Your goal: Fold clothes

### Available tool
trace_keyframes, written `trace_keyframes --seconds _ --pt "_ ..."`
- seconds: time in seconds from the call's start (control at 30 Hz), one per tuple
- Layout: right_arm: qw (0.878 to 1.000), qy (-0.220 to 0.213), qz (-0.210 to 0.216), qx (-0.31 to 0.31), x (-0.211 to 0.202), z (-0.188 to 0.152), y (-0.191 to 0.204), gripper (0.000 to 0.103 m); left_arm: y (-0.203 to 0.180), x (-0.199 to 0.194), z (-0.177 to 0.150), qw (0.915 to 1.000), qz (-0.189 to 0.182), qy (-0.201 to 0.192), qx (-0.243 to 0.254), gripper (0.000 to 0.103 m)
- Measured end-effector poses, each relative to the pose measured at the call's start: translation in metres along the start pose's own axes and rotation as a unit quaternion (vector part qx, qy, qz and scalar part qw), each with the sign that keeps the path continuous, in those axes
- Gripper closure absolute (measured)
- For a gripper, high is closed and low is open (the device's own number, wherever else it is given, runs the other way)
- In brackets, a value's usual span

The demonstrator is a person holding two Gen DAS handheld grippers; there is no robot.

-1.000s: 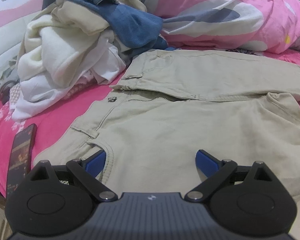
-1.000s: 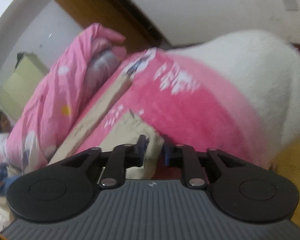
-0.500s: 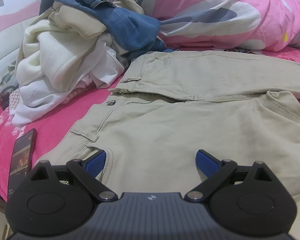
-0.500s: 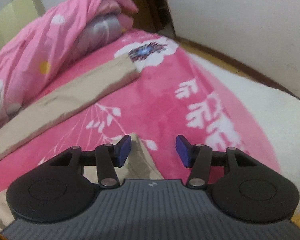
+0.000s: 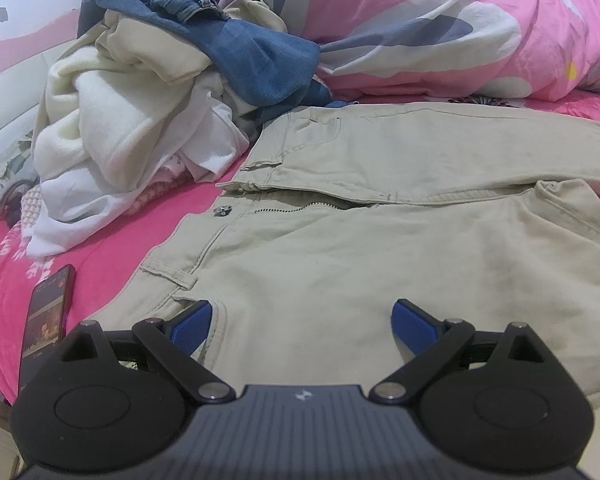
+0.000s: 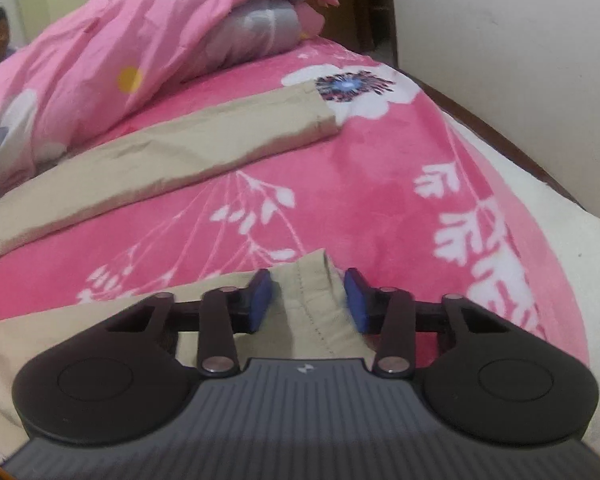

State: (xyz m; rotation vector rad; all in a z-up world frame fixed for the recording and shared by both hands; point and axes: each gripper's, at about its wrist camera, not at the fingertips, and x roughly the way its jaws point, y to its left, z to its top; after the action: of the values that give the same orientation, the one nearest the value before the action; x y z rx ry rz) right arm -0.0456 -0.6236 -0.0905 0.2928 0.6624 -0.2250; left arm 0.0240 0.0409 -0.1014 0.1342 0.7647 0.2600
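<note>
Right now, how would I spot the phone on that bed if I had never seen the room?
Start at the big heap of white and blue clothes at the left of the pink bed. Come down toward the near edge, left of the beige trousers' waistband. There lies the phone, the only flat, dark, hard slab among all that soft cloth, its screen faintly lit.

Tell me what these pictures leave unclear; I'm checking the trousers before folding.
- Left wrist view: the near hip of the trousers is hidden behind the left gripper.
- Right wrist view: the near leg hem between the closing jaws of the right gripper; contact unclear.
- Left wrist view: the phone screen is too small.
</note>
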Motion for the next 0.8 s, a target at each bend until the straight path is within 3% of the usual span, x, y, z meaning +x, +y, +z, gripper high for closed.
trace_keyframes --seconds 0.07,0.13,0.2,0.33,0.43,0.8 --pt "1.0 -0.004 -0.001 -0.019 -0.003 -0.001 0.005 0.091 -0.001 0.0 0.0 1.0 0.002 -0.001 0.002 0.006" --pt "0.999 -0.012 -0.005 -0.043 -0.009 -0.002 0.014 0.096 -0.002 0.0 0.001 1.0 0.005 -0.002 0.003 0.006" --pt "0.997 -0.046 -0.016 -0.052 -0.023 0.0 0.022 0.096 -0.002 0.0 0.001 1.0 0.007 -0.002 0.003 0.006" --pt "0.99 -0.139 -0.018 -0.013 -0.055 0.008 0.019 0.097 0.0 0.0 0.003 1.0 0.008 -0.002 0.0 0.006" --pt "0.984 -0.178 -0.029 0.005 -0.068 0.011 0.013 0.097 0.002 0.0 0.005 0.9999 0.01 -0.003 -0.002 0.006" --pt "0.977 -0.204 -0.036 0.05 -0.045 0.02 0.001 0.097 -0.004 -0.003 0.012 0.9985 0.026 -0.033 0.034 0.007"
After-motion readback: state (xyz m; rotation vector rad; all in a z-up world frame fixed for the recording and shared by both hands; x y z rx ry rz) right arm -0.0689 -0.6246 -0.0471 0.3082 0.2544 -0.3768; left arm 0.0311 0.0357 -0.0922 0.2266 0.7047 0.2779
